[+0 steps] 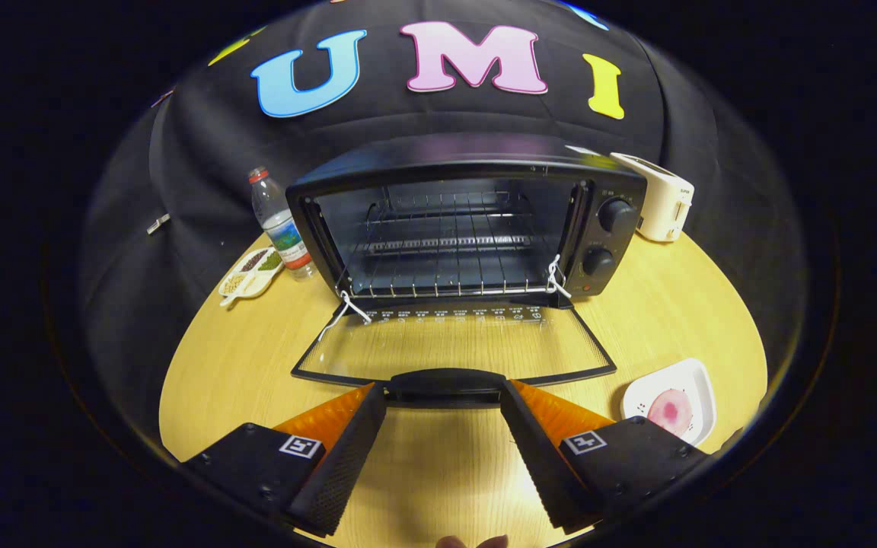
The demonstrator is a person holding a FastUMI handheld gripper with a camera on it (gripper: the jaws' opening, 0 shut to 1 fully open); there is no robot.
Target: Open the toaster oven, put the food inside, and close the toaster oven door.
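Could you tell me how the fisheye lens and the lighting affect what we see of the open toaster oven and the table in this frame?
In the gripper view, the fisheye bows the table edge and the toaster oven top into curves; the lowered glass door shows the wood grain through it with faint glare; light pools brightly on the wood between the open gripper fingers; the oven interior and booth wall stay dim; focus looks sharp throughout.

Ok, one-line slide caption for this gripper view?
Open claw at the handle of the toaster oven's lowered door; food waits on a plate beside.
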